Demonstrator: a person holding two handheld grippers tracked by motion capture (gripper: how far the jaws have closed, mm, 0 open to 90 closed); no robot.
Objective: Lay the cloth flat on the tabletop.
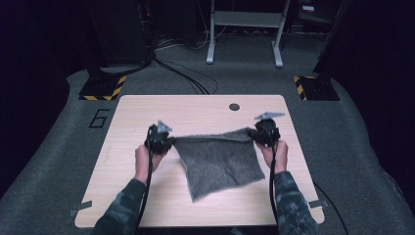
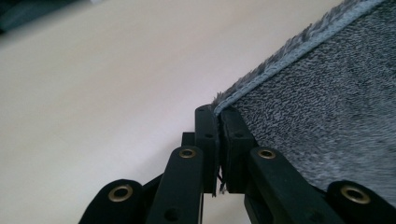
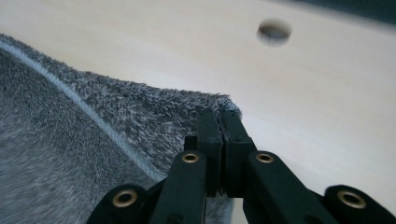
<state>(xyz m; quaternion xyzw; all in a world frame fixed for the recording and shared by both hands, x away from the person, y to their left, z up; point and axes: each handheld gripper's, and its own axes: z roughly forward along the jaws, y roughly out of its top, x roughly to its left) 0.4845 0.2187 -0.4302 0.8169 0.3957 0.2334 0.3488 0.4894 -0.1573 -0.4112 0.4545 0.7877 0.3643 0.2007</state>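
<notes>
The left tongs (image 1: 166, 142) and the right tongs (image 1: 258, 133) are each clenching a top corner of the grey towel (image 1: 219, 161), which is hanging stretched between them above the table (image 1: 147, 112), its lower edge draping down toward the wood. In both gripper views the jaws are biting only the very tip of a corner, right at the hem. That thin hold is looking risky: pulling the hands further apart could be tugging a corner free, letting the cloth swing and crumple.
</notes>
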